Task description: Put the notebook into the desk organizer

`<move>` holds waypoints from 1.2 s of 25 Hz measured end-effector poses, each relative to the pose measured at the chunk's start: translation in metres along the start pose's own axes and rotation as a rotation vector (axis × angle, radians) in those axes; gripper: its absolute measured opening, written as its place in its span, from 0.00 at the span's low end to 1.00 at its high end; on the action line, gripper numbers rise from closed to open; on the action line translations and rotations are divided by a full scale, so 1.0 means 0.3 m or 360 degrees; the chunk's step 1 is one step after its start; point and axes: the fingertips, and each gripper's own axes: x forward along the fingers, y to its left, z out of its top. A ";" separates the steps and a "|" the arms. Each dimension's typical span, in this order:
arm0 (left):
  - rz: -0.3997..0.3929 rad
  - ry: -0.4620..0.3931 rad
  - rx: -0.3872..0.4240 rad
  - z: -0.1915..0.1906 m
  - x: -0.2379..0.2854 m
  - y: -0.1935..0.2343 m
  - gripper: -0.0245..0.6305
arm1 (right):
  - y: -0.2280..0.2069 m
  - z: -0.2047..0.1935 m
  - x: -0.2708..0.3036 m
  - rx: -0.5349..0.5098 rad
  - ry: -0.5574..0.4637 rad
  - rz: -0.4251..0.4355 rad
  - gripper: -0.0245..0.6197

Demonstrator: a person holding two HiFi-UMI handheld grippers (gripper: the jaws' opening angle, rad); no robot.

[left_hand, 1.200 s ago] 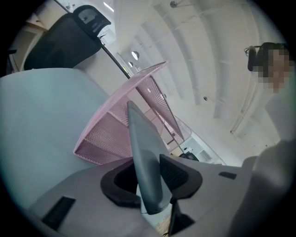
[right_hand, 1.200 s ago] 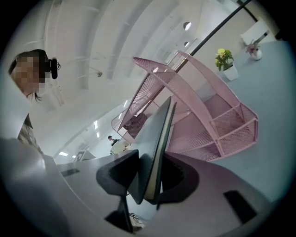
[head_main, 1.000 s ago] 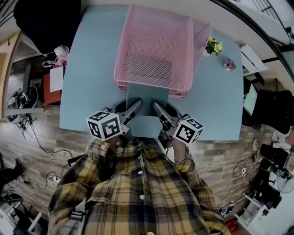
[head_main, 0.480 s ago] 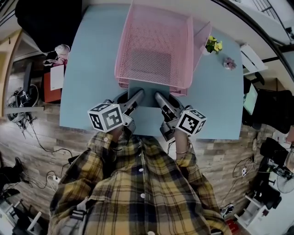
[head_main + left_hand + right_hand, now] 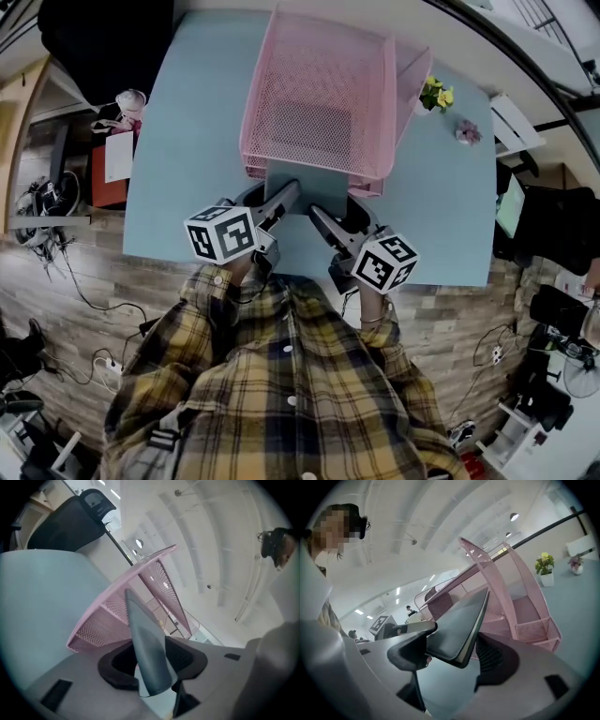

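Observation:
A grey-teal notebook (image 5: 305, 187) lies flat on the blue table (image 5: 187, 141), its far end under the lower tier of the pink mesh desk organizer (image 5: 319, 94). My left gripper (image 5: 284, 195) holds the notebook's left edge; its jaws are opening, though the pads still touch the notebook (image 5: 147, 658). At the notebook's right edge, my right gripper (image 5: 321, 216) is opening wide. In the right gripper view the notebook (image 5: 457, 625) sits between the jaws with a gap beside it. The organizer (image 5: 525, 606) stands just ahead.
A small pot of yellow flowers (image 5: 432, 94) and a small pink ornament (image 5: 467, 131) stand to the right of the organizer. A black office chair (image 5: 94, 47) is at the table's far left. The table's near edge is right under my grippers.
The notebook has slid further under the organizer. My left gripper moved forward with it. The right gripper's jaws have spread apart and it has drawn back a little.

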 end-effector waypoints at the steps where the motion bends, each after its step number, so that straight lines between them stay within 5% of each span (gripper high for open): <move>1: 0.0007 0.0004 0.0042 -0.002 0.001 -0.006 0.33 | 0.002 -0.002 -0.005 -0.0015 -0.0014 -0.0007 0.53; 8: -0.0025 0.0000 0.0178 -0.019 -0.025 -0.045 0.53 | 0.014 -0.018 -0.060 -0.0323 -0.0062 -0.0101 0.53; 14: 0.0050 -0.0010 0.0564 -0.054 -0.122 -0.072 0.59 | 0.018 -0.023 -0.083 -0.0508 -0.0067 -0.0171 0.53; 20: 0.0196 0.0037 0.1021 -0.071 -0.157 -0.061 0.49 | 0.027 -0.045 -0.080 -0.0679 -0.0019 -0.0174 0.53; 30: 0.0360 0.0061 0.1322 -0.072 -0.172 -0.041 0.31 | 0.021 -0.025 -0.088 -0.0817 -0.0052 -0.0267 0.41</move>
